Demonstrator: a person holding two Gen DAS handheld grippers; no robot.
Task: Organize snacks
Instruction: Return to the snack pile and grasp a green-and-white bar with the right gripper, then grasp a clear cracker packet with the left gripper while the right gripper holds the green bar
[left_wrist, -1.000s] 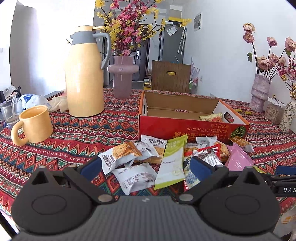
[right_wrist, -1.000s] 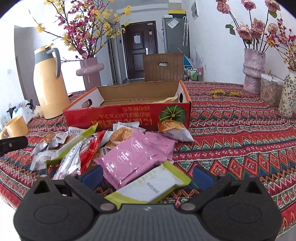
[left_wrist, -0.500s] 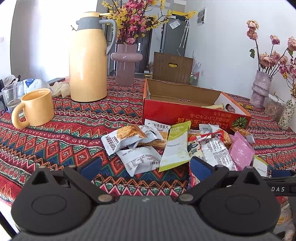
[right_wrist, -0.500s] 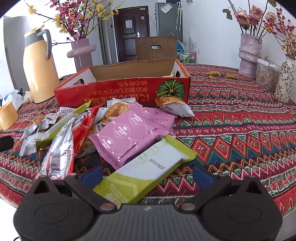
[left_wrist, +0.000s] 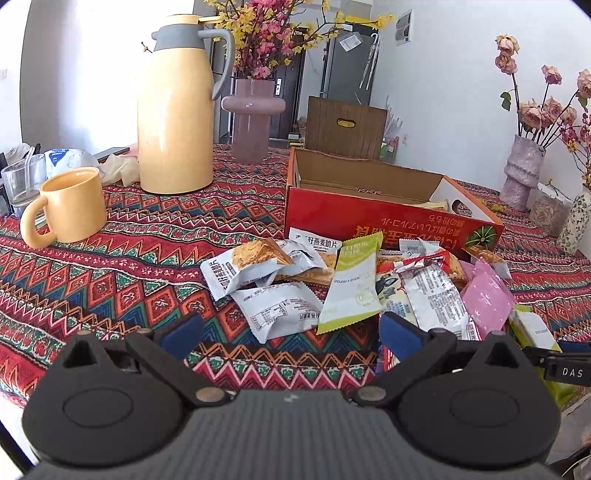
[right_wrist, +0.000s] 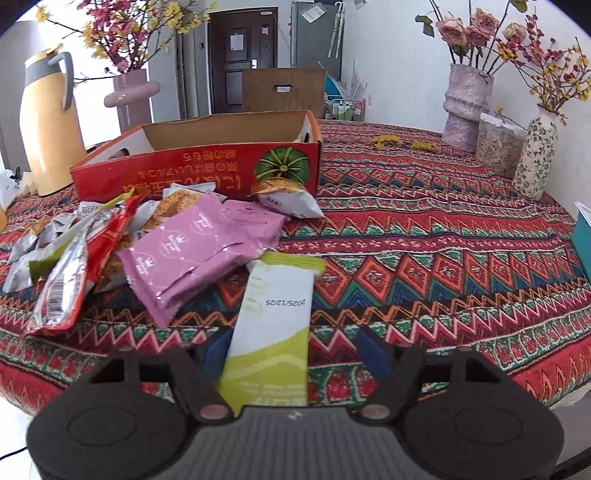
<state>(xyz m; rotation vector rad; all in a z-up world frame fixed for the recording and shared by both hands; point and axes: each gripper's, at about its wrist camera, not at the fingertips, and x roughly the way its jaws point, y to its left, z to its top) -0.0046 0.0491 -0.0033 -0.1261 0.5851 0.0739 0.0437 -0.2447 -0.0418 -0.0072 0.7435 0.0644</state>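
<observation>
Snack packets heaped at the counter's near edge, box waiting behind them.

Going left to right: the left tongs hang spread wide and empty over the near edge, touching nothing, short of the grey packets. The snack pile lies between that edge and the red box, which stands open toward the counter's middle. The right tongs straddle a green-and-white bar whose near end reaches in between the fingers; a gap shows beside the right blue pad, so whether the bar is pinched I cannot tell. The likely trouble: the slick wrapper, taken only by its end, could droop or slip free on the way to the box, or drag the purple packets that it touches.
</observation>
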